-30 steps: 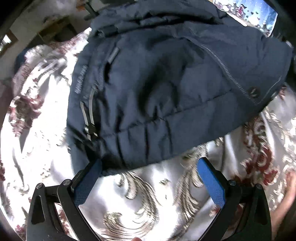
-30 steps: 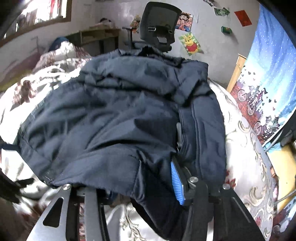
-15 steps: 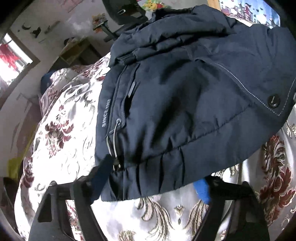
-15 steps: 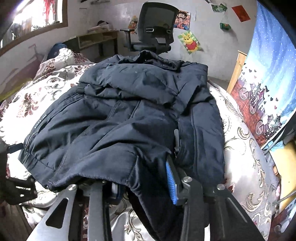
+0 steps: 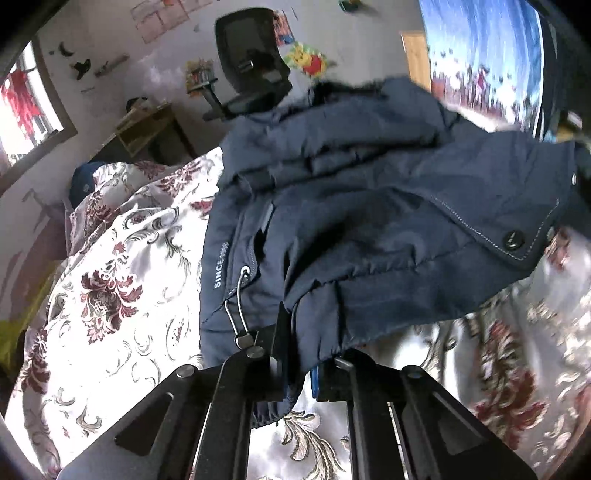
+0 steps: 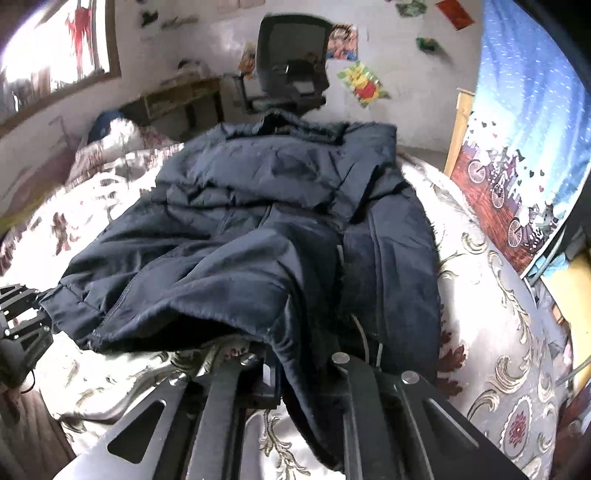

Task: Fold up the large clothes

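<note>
The left gripper [image 5: 297, 363] is clamped tight on the hem of a padded navy-blue jacket [image 5: 369, 221], and the right gripper [image 6: 303, 373] pinches the same hem (its far corner). The jacket sprawls across a white-and-maroon floral satin bedspread [image 5: 110, 295]; beyond stands a black mesh office chair [image 6: 291, 66].

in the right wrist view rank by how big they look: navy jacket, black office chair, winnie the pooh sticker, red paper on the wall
1. Navy padded jacket
2. Black mesh office chair, though farther away
3. Yellow Winnie the Pooh sticker
4. Red paper on the wall, partly cut off, so unsure
</note>
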### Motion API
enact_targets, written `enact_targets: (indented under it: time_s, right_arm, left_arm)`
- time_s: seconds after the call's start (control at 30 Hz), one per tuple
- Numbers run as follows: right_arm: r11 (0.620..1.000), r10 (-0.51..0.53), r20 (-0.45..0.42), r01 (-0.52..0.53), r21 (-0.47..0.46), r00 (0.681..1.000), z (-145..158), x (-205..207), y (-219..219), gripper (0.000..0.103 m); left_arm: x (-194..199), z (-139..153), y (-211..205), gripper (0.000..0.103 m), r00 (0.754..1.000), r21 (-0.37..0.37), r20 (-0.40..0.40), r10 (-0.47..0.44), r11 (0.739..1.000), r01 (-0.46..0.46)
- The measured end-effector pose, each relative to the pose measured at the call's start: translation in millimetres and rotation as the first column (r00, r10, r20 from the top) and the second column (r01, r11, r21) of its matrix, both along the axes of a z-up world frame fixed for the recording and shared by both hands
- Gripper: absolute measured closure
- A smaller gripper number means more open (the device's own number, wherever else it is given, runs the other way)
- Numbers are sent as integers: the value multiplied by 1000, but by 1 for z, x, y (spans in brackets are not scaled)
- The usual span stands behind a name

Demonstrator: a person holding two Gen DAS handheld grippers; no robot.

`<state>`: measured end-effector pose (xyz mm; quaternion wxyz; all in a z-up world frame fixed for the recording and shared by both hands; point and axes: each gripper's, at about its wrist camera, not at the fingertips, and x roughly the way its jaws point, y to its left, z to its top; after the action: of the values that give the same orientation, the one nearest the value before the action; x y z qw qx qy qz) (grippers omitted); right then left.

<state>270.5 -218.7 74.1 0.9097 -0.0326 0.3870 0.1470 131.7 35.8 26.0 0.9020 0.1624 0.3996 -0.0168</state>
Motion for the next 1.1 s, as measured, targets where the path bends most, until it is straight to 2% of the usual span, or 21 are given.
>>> enact_targets:
  time_s: [0.07, 0.2, 0.37, 0.57, 0.67, 0.77, 0.87, 1.1]
  right_arm:
    - [1000, -2, 46, 2, 6, 999, 10, -12, -5, 95]
    - [1000, -2, 124, -1, 18, 992, 27, -34, -11, 95]
    - [999, 0, 214, -10, 44, 977, 48, -66, -21, 96]
    - [997, 44, 280, -59, 46, 959, 78, -102, -28, 96]
    - [995, 46, 312, -71, 70, 949, 95, -108, -30, 96]
    - [992, 32, 317, -70, 109, 948, 106, -97, -31, 96]
    - [992, 30, 329, -68, 103, 944, 112, -81, -24, 96]
    - [995, 40, 305, -65, 72, 952, 116, -18, -2, 96]
  left_arm:
    - [-7, 18, 0, 98, 1000, -26, 25, -13, 1000, 14]
    - [-29, 47, -8, 99, 995, -13, 87, -55, 998, 56]
    - [-58, 72, -10, 99, 991, -51, 112, -71, 996, 77]
    - [-90, 109, -13, 99, 981, -74, 176, -87, 992, 102]
    - [-96, 132, -14, 99, 973, -91, 210, -92, 989, 113]
    - [-90, 145, -12, 99, 972, -114, 219, -89, 987, 116]
    - [-75, 151, -11, 99, 970, -125, 231, -77, 986, 108]
    - [-4, 155, 6, 99, 978, -174, 209, -26, 983, 63]
